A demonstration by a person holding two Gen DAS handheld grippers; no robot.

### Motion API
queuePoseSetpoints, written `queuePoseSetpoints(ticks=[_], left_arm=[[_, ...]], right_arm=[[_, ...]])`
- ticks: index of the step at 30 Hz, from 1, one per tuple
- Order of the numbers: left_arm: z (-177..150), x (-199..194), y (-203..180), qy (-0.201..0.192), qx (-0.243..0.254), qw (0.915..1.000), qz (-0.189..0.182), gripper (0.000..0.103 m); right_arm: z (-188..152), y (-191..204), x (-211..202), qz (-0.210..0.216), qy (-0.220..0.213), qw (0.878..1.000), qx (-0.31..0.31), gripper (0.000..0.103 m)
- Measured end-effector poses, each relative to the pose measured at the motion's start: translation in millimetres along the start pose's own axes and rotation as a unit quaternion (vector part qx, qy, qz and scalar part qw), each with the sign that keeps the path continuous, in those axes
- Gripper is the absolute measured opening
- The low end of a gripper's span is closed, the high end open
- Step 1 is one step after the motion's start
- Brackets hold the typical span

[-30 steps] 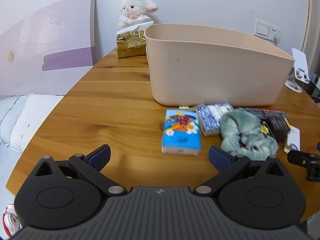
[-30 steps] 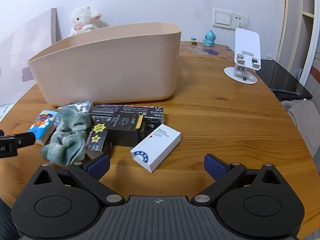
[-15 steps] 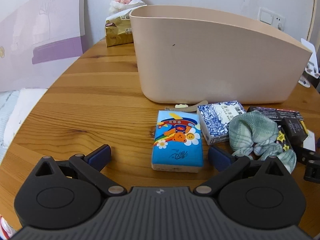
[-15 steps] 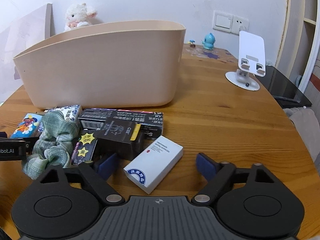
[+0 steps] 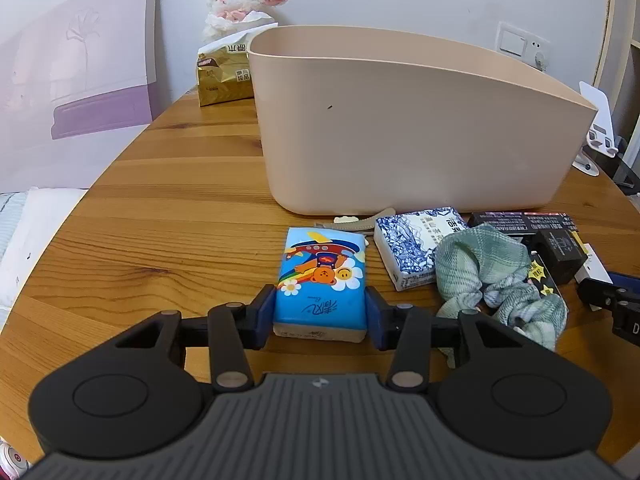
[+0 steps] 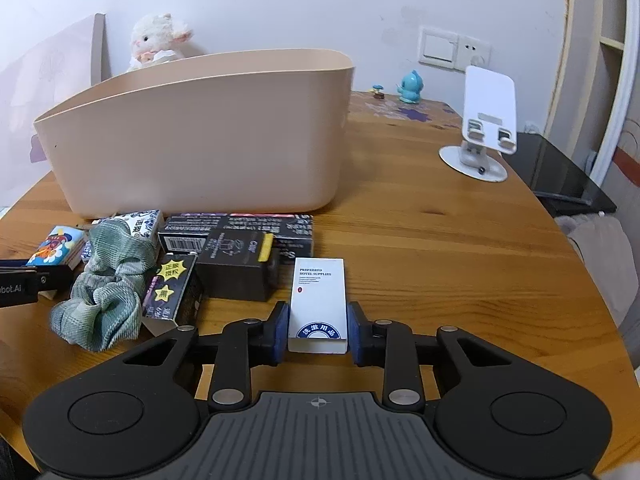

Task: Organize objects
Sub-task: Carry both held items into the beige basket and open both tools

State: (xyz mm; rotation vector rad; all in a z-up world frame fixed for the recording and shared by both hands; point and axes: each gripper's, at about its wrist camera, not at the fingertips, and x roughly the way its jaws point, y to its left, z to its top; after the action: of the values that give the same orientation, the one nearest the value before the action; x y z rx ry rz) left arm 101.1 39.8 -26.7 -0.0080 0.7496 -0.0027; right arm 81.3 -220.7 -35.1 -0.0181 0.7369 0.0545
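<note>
My left gripper (image 5: 320,316) is shut on a blue cartoon tissue pack (image 5: 322,276) that lies on the wooden table. My right gripper (image 6: 318,330) is shut on a white hotel-supplies box (image 6: 318,304), also on the table. Behind both stands a beige plastic bin (image 5: 400,128), seen too in the right wrist view (image 6: 200,136). Between the two grippers lie a blue-and-white patterned pack (image 5: 416,244), a green scrunchie (image 5: 492,276) and several black boxes (image 6: 236,260).
A gold tissue pack (image 5: 224,76) and a plush lamb (image 5: 240,4) sit behind the bin at the left. A white phone stand (image 6: 480,136) and a small blue figure (image 6: 410,88) stand at the back right. The table edge curves near on both sides.
Both grippers moved forward and down and closed: the left on the blue tissue pack, the right on the white box, which now points straight between its fingers.
</note>
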Motion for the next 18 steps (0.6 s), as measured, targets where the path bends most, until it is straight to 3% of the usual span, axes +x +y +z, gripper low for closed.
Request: queuePoseSetpoints(ticks=[6, 11, 18], left_arm=[[-1.7, -17.3, 6.7, -0.011, -0.013, 0.9997, -0.017, 0.048], [7.5, -47.9, 6.8, -0.044, -0.008, 0.9989, -0.015, 0.048], [44.5, -79.5, 1.6, -0.101, 0.002, 0.9948, -0.015, 0.048]], right_arm=[[4.9, -13.6, -18.5, 0.005, -0.015, 1.000, 0.022, 0.027], [25.7, -20.0, -44.6, 0.018, -0.057, 0.998, 0.033, 0.027], [72.5, -23.3, -63.0, 0.033, -0.117, 0.992, 0.034, 0.027]])
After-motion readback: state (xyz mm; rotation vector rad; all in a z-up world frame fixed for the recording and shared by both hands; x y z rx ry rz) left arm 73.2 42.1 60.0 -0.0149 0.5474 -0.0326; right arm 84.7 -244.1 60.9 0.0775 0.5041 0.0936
